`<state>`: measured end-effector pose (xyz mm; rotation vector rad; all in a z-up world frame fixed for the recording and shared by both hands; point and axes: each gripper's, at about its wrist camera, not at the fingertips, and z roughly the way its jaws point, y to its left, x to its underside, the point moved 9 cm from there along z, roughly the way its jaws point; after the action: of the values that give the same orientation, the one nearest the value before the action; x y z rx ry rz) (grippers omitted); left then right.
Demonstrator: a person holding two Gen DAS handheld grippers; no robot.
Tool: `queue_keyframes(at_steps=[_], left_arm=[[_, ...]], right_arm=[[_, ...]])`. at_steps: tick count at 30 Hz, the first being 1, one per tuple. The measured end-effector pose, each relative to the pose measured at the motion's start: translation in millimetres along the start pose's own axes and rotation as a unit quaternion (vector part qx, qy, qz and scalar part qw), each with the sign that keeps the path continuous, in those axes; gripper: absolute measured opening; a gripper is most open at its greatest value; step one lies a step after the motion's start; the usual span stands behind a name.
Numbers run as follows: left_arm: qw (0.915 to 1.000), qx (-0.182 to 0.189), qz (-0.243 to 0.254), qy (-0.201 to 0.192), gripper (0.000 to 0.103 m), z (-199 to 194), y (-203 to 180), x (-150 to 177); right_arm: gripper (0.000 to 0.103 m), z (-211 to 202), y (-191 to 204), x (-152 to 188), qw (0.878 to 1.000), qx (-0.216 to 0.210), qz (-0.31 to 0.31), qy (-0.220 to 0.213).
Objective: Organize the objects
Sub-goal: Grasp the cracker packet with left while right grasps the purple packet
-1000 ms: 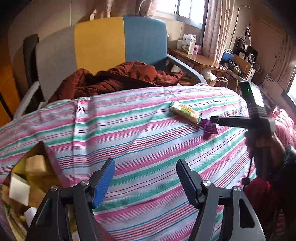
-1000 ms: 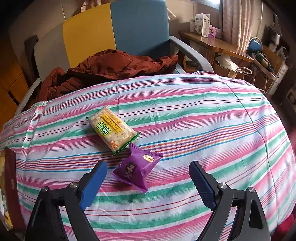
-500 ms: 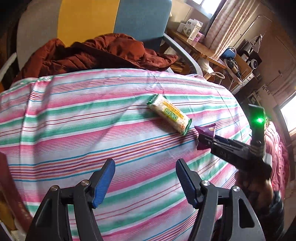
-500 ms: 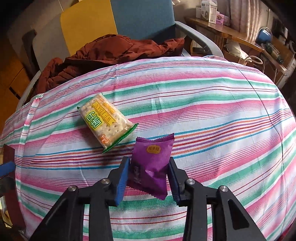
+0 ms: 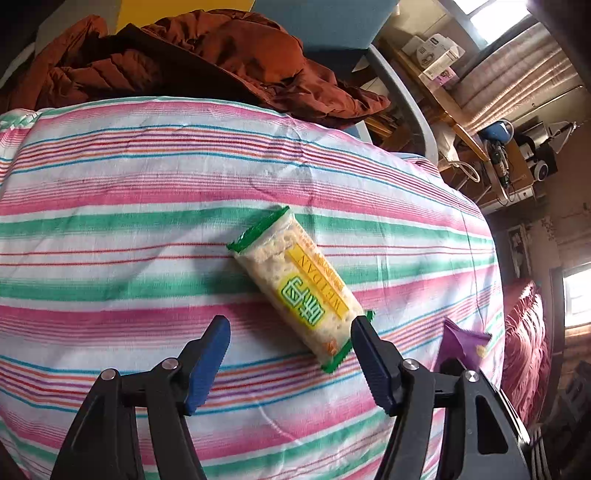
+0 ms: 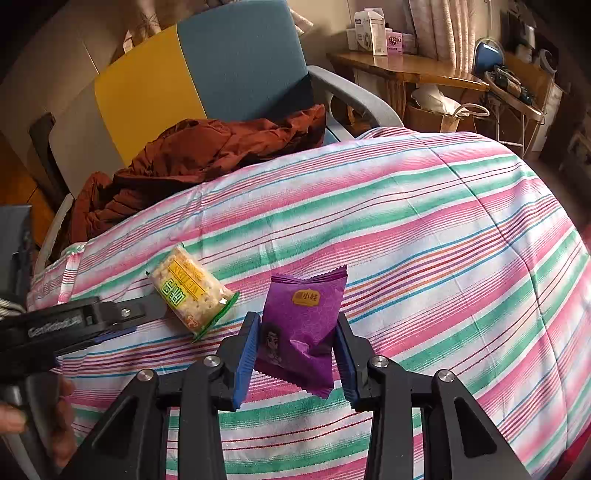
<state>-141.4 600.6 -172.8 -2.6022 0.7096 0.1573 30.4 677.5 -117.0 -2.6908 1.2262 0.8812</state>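
Cracker packet (image 5: pixel 299 291) lies on the striped bedcover (image 5: pixel 129 229), long axis slanting across the wide-open jaws of the left gripper (image 5: pixel 290 360), near end between the tips, not gripped. Right gripper (image 6: pixel 295 360) is clamped on the purple sachet (image 6: pixel 304 325).

Light: bright daylight from the window (image 5: pixel 495 11), top right
Corners: dark and bent round
Focus: mostly sharp
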Motion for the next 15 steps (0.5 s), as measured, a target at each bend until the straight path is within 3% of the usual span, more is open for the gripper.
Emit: queue_keyframes(at_steps=[8, 13, 14, 15], left_arm=[[0.9976, -0.065, 0.021, -0.012, 0.070, 27.5, -17.1, -26.2], [0.9882, -0.113, 0.102, -0.018, 0.070, 35.0, -26.3, -22.9], [0.9841, -0.119, 0.130, -0.020, 0.068, 34.8, -27.4, -19.2], [0.9809, -0.120, 0.151, -0.026, 0.059, 32.3, -26.4, -15.8]], right_arm=[[0.040, -17.3, -7.6, -12.4, 0.999, -0.014, 0.019, -0.032], [0.040, -17.2, -5.4, -12.5, 0.999, -0.016, 0.012, -0.034], [0.040, -16.3, -4.2, -12.0, 0.999, -0.017, 0.009, -0.032], [0.040, -15.6, -3.4, -11.5, 0.999, -0.016, 0.006, -0.032]])
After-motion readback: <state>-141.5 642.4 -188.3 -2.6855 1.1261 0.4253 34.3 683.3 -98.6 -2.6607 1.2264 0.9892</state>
